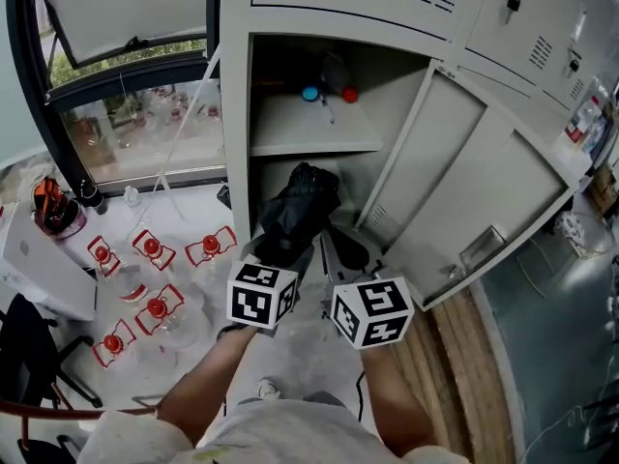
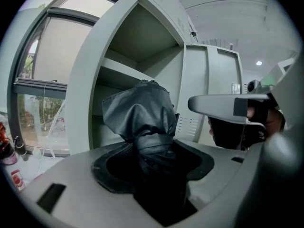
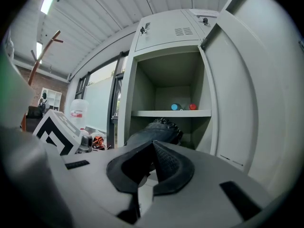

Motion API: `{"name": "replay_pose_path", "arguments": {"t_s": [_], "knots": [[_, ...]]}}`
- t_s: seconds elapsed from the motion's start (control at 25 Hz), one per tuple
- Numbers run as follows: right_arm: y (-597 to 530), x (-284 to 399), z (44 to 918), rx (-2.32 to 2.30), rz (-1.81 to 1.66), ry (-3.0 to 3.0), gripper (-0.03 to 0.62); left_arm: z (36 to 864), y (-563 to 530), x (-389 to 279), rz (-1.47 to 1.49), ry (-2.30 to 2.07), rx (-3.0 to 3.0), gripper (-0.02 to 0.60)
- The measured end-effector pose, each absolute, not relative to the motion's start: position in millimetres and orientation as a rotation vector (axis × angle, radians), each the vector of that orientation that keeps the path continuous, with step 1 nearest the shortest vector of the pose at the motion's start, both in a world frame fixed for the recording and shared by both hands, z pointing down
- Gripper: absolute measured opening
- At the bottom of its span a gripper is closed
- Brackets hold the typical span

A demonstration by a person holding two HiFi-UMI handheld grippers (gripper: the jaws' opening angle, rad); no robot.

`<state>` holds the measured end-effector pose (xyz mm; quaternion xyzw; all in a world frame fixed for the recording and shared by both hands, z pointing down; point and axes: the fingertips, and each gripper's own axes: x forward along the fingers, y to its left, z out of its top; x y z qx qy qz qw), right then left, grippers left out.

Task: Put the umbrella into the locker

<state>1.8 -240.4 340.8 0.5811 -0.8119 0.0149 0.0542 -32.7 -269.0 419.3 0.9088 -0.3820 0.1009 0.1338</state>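
Observation:
A folded black umbrella [image 1: 300, 209] [image 2: 142, 120] sticks out of my left gripper [image 1: 286, 251] [image 2: 153, 169], whose jaws are shut around its lower part. Its wrapped top points at the mouth of the lower compartment of the open grey locker [image 1: 237, 143] [image 3: 204, 80], just under the shelf [image 1: 309, 145]. My right gripper [image 1: 350, 252] [image 3: 152, 148] hangs close to the right of the umbrella [image 3: 156, 131], pads meeting at the tip, holding nothing. In the left gripper view one right jaw crosses the upper right.
The locker door [image 1: 474, 191] stands swung open to the right. A blue cap [image 1: 310, 94] and a red cap [image 1: 349, 94] lie on the shelf. Several red-topped bottles [image 1: 152, 247] sit on the floor to the left, below a window [image 1: 135, 124].

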Motion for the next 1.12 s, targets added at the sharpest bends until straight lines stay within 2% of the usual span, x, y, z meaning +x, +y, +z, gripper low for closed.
{"name": "replay_pose_path", "arguments": {"t_s": [0.56, 1.12], "knots": [[-281.3, 21.3, 338.8, 1.675, 0.029, -2.566, 0.003, 424.5, -312.5, -3.8, 0.352, -1.189, 2.62, 0.258], [-319.5, 38.5, 337.5, 1.608, 0.054, -2.651, 0.003, 429.0, -361.3, 14.5, 0.541, -1.266, 2.623, 0.258]]}}
